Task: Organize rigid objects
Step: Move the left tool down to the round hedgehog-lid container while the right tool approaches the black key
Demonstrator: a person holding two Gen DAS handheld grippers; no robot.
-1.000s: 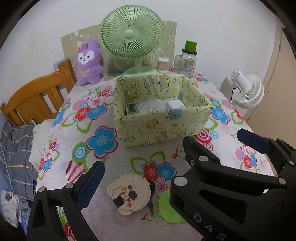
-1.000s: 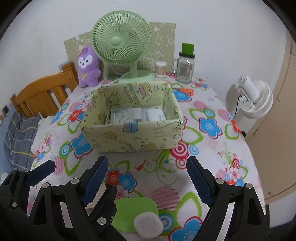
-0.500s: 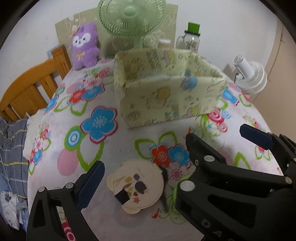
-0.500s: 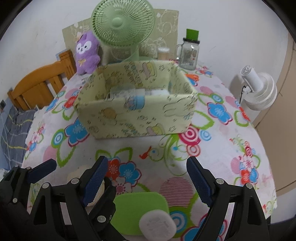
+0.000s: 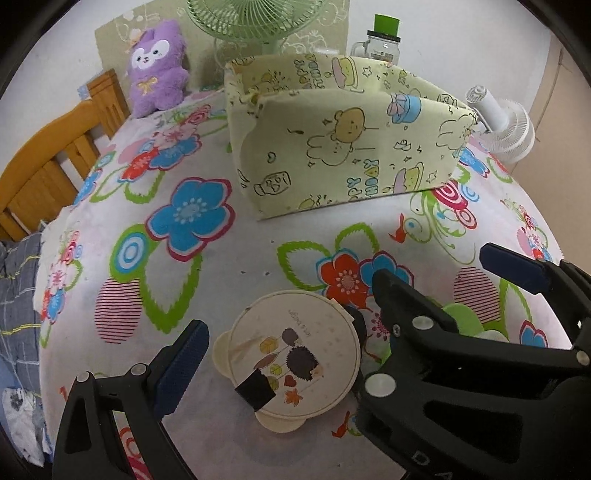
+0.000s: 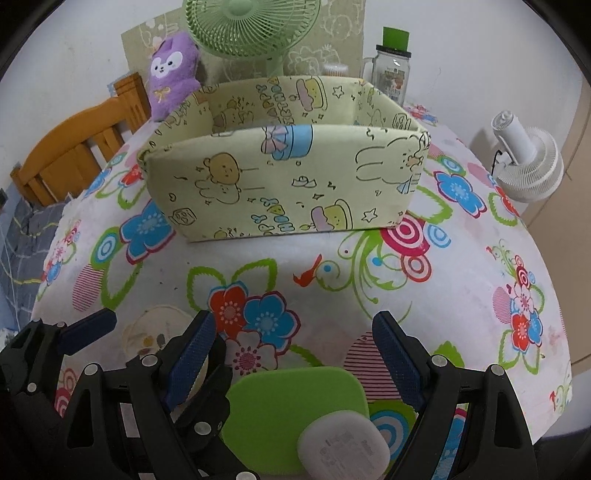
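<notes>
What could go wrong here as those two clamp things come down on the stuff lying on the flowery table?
The two tools sit close together: the left tool straddles the round cream lid while the right tool straddles the green square lid, so their arms might bump. A small white case rests on the green lid and could slide off if it is lifted. Both lids lie flat on the tablecloth, so the pads may catch fabric.

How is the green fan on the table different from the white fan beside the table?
The green fan stands at the back of the table, behind the yellow cartoon box; the white fan sits off the table's edge, lower down. The green fan's round grille faces the camera, while the white fan shows its back and motor housing. The green fan looks wider. Both have round, ribbed guards.
</notes>
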